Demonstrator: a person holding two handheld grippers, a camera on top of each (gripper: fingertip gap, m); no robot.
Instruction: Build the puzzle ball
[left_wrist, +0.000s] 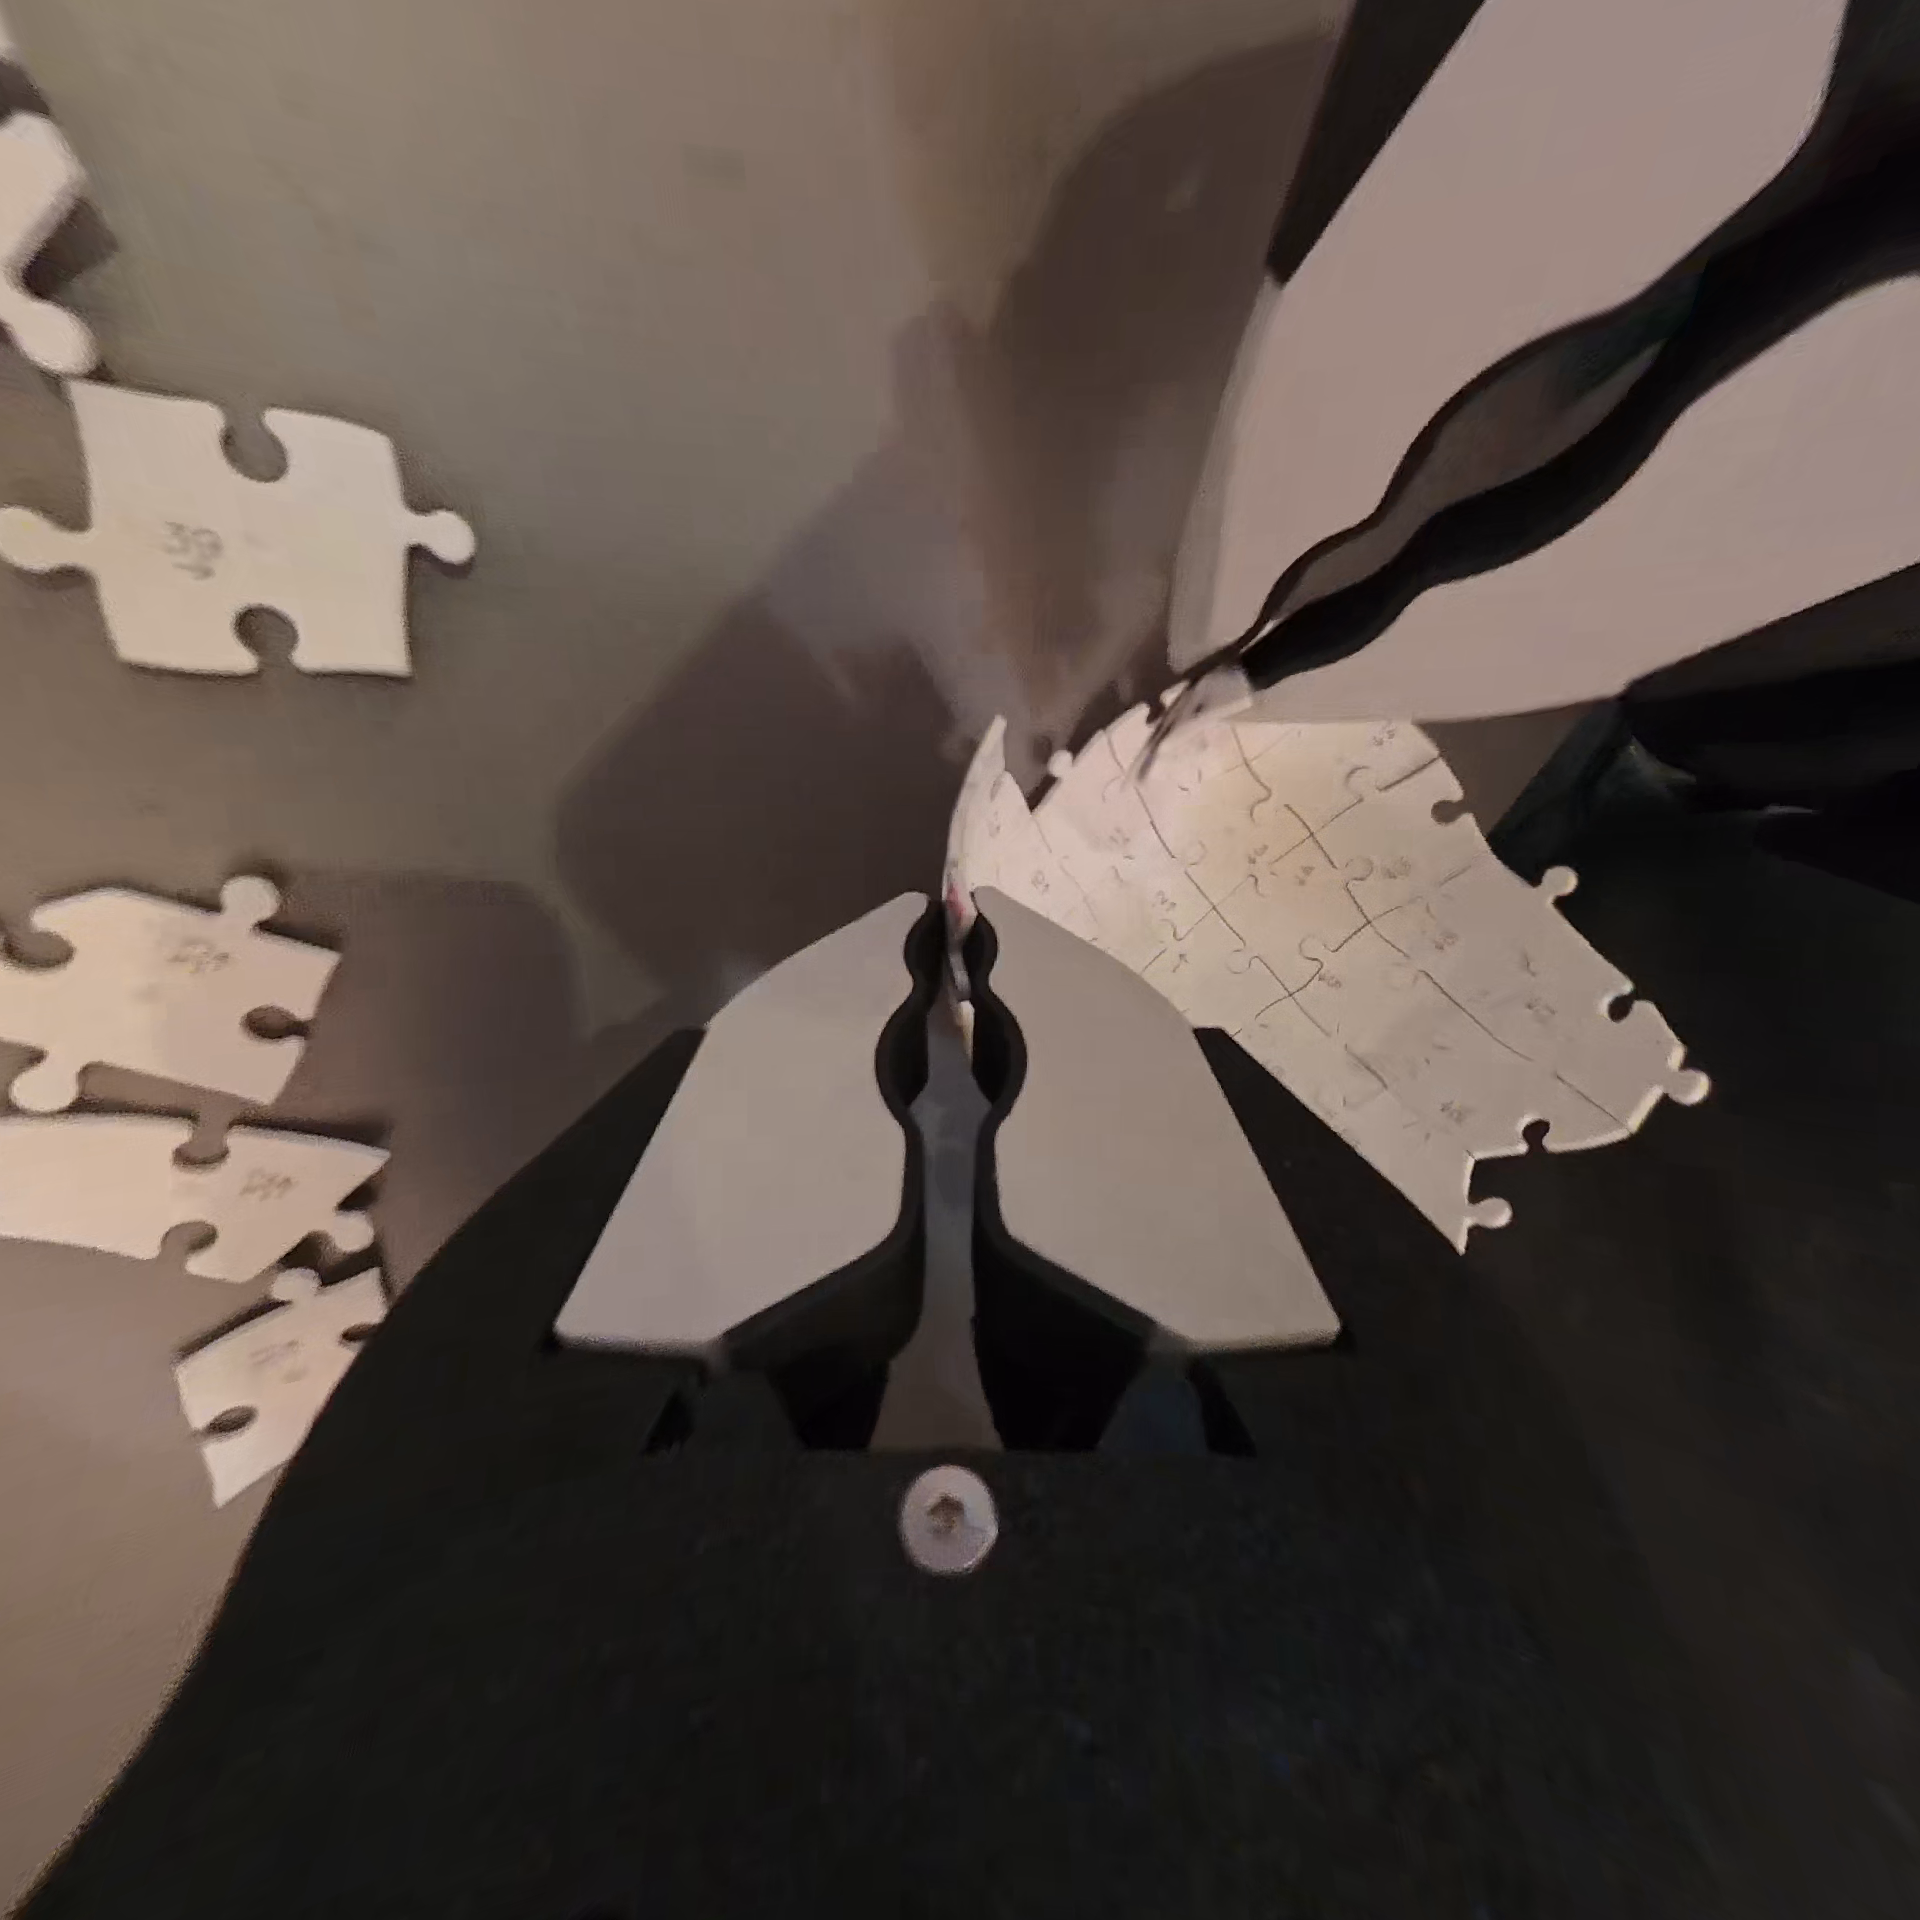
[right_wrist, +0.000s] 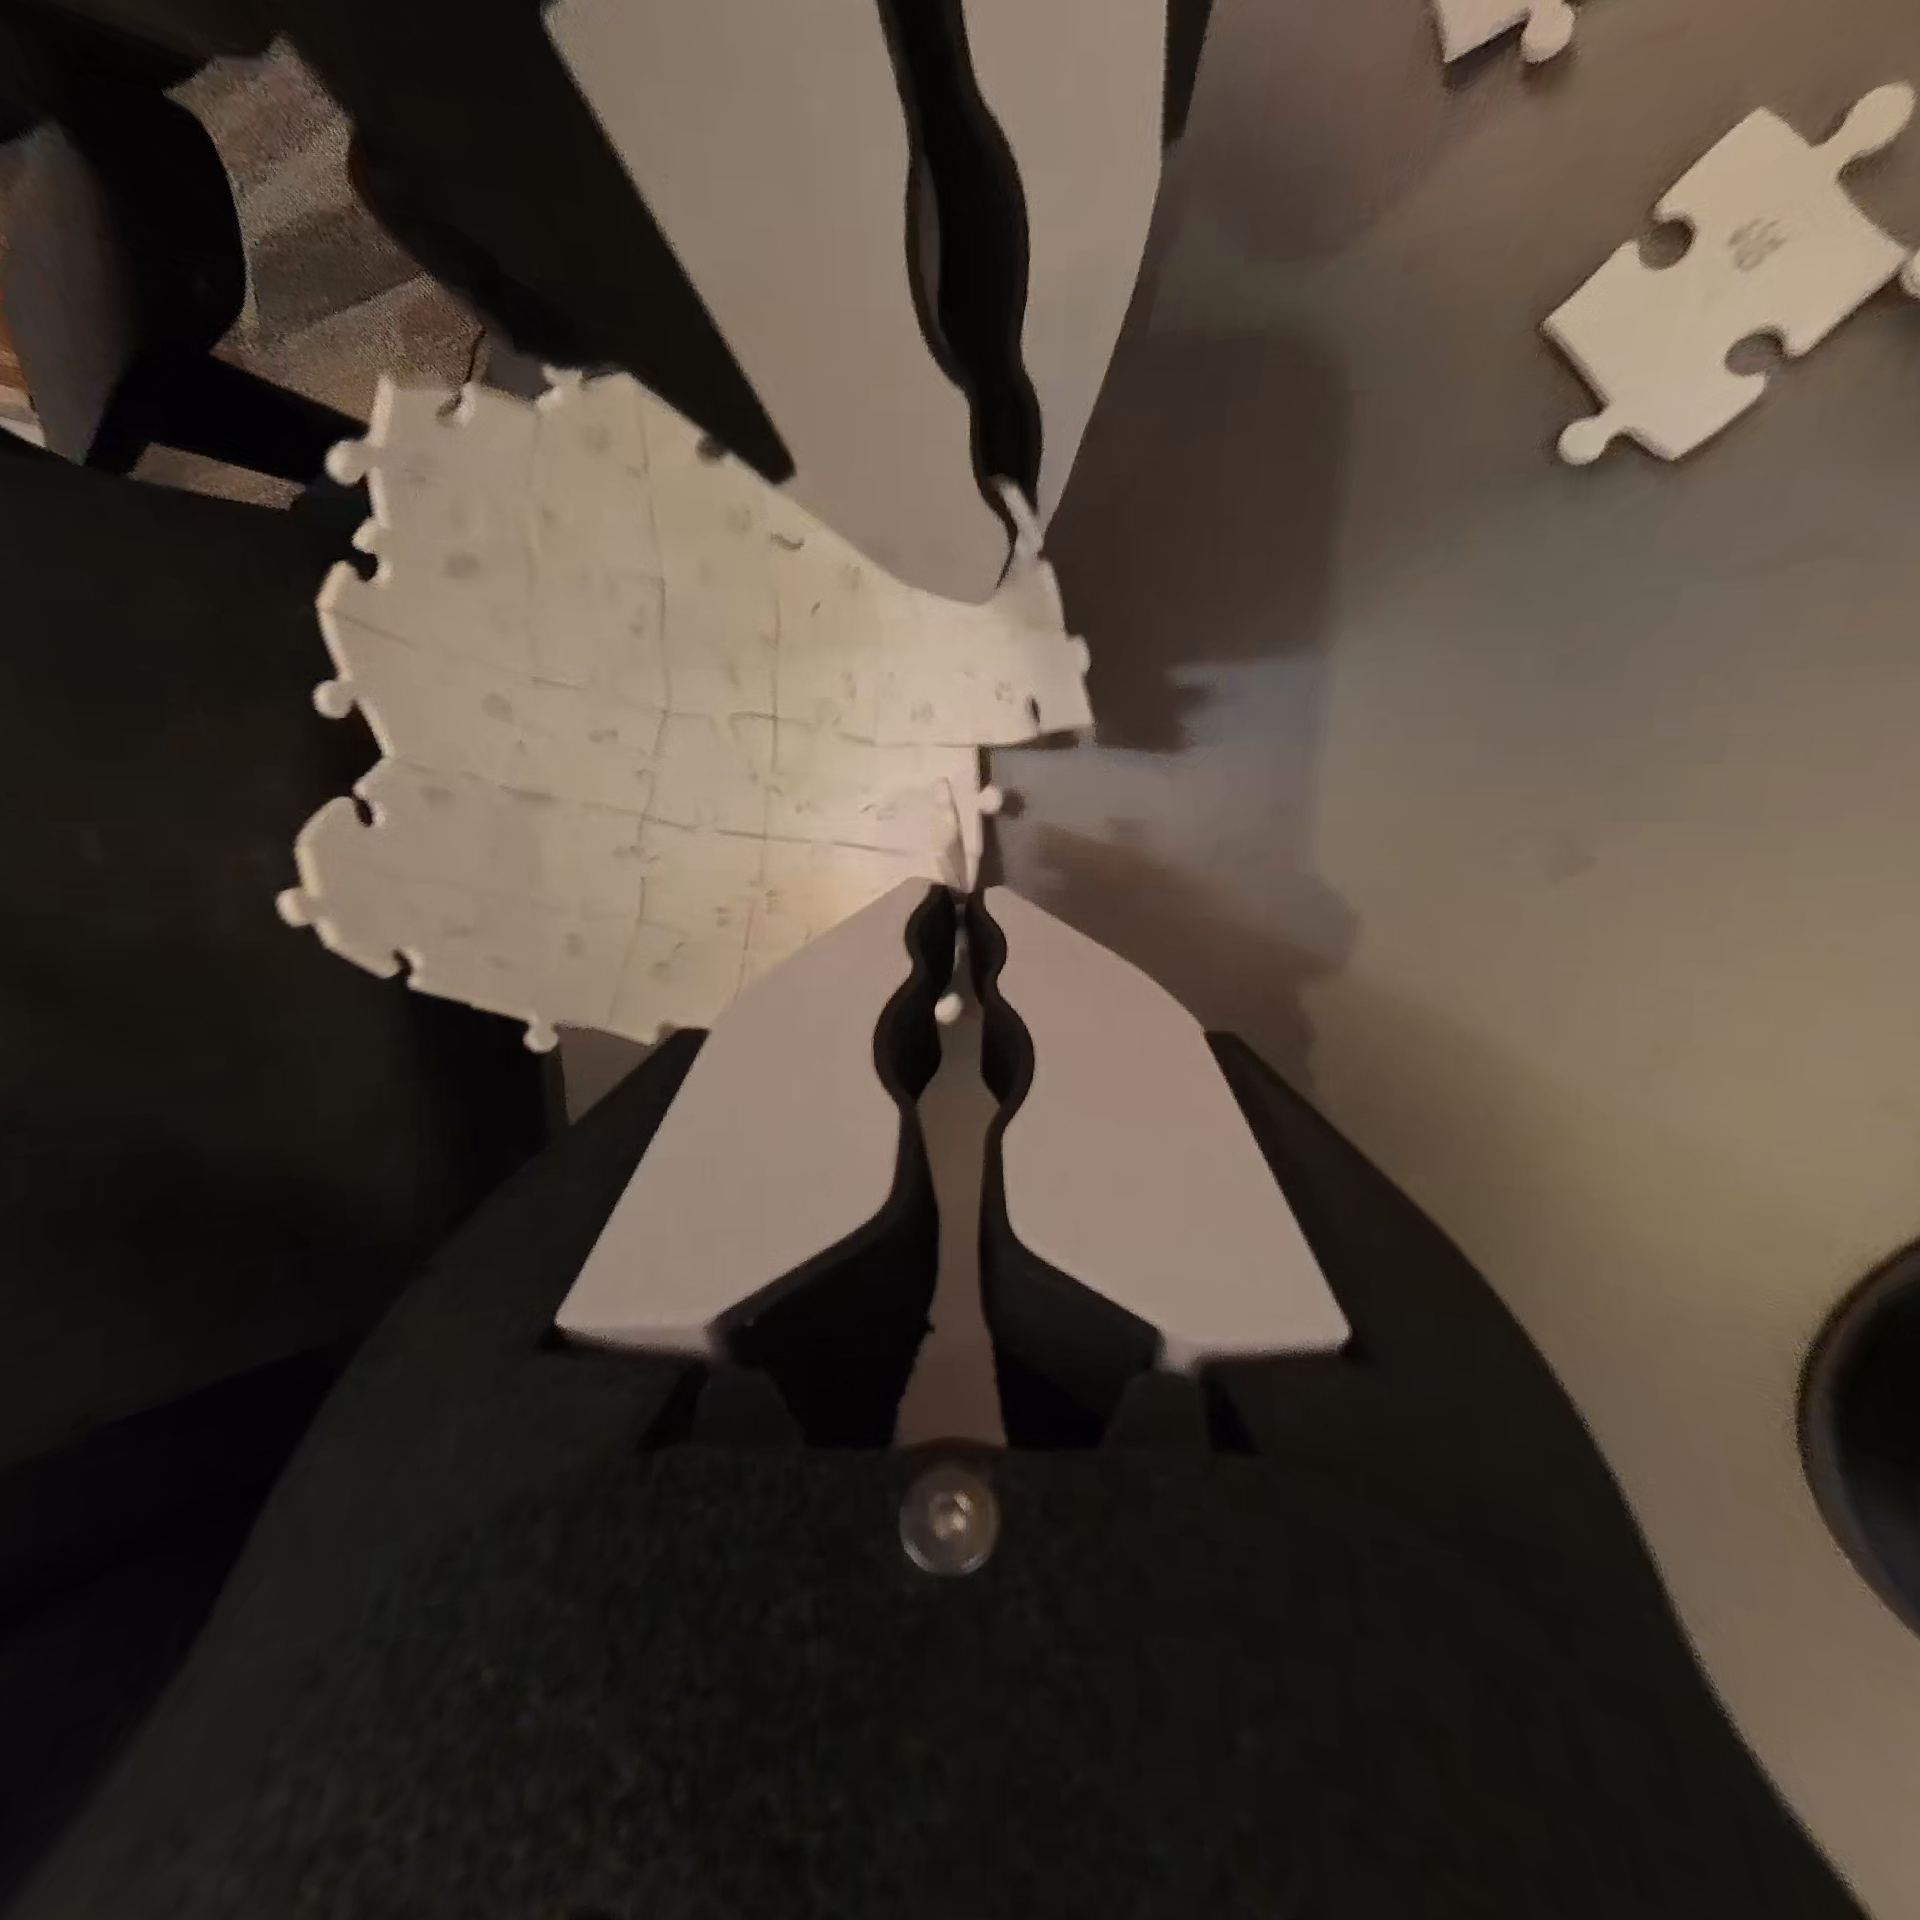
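My left fingers (left_wrist: 954, 940) are clenched on the edge of the curved white sheet of joined puzzle pieces (left_wrist: 1340, 956), nipping it right at the tips. My right fingers (right_wrist: 961, 914) are likewise pinched shut on another part of that same rim, so the sheet hangs in the air between my two grips, clear of the bench. In the left wrist view my right fingers come in from the upper right and bite the sheet's far edge; in the right wrist view my left fingers come down from the top and hold a tab on the near corner.

The assembled sheet (right_wrist: 644, 717) is several rows of interlocked pieces, bowed like a section of shell, with tabs and notches open all along its free border. Where my two grips meet, two edges of the sheet lie close together with a narrow gap between them; I judge I am drawing those edges in to lock the curve, though blur keeps me from telling whether any tab has seated.

Farther out, on the smooth grey bench (left_wrist: 582, 312), loose white jigsaw pieces (left_wrist: 249, 530) lie flat and well apart from the sheet, at least five on my left. On my right lies another loose piece (right_wrist: 1725, 301), with part of a further one at the top edge.

By my reckoning the ball is partly built: one patch of shell is joined, but it is far from closed and the loose pieces remain to be fitted.
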